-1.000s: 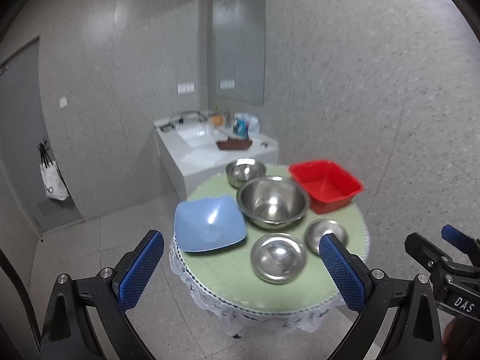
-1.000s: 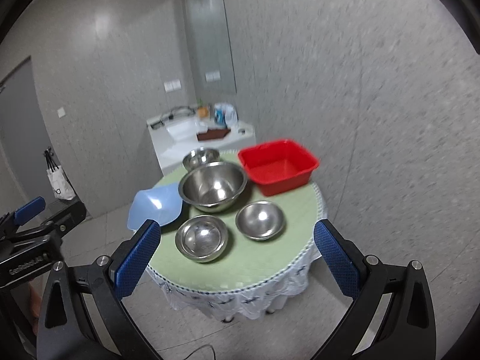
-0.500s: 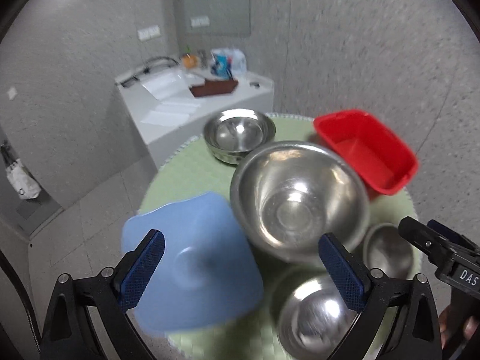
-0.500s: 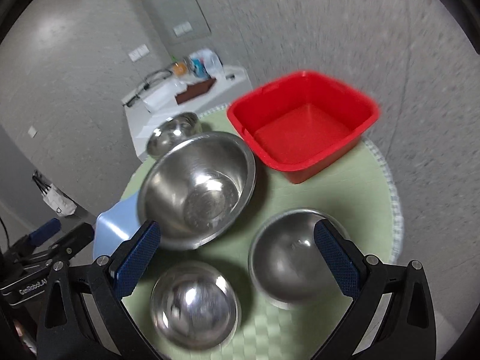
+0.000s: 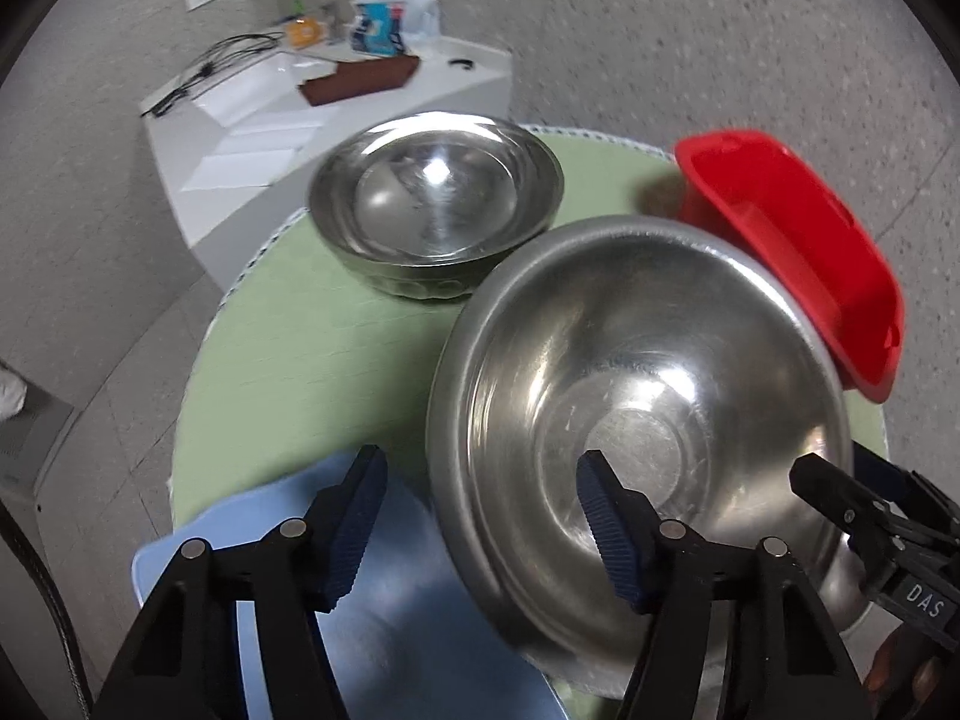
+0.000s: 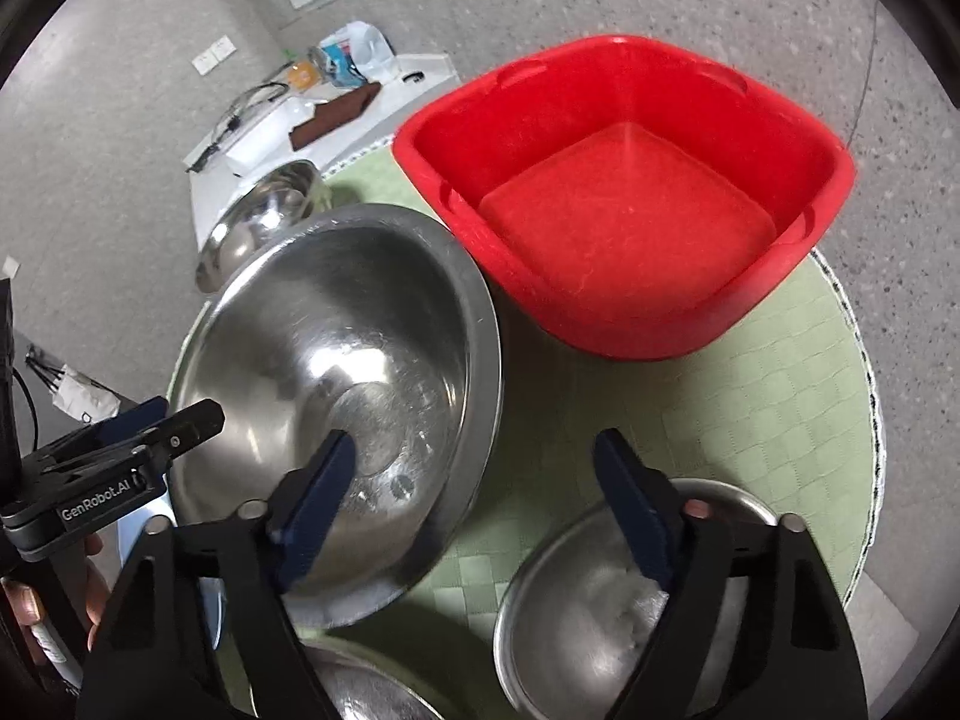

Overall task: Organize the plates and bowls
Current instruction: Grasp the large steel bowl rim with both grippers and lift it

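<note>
Item: large steel bowl, centre of green bench beside red basin; both claws, left and right (spread, empty), newly closed in, straddling opposite rims—lift imminent.

We see a round green-clothed table at center, a white counter at eleven o'clock, a brown tray on it, wall switches at ten o'clock.

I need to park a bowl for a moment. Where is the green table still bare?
Bare cloth lies left of the big steel bowl, between the far steel bowl and the blue plate, and below the red basin, right of the big bowl. The near edge is crowded with small bowls.
</note>
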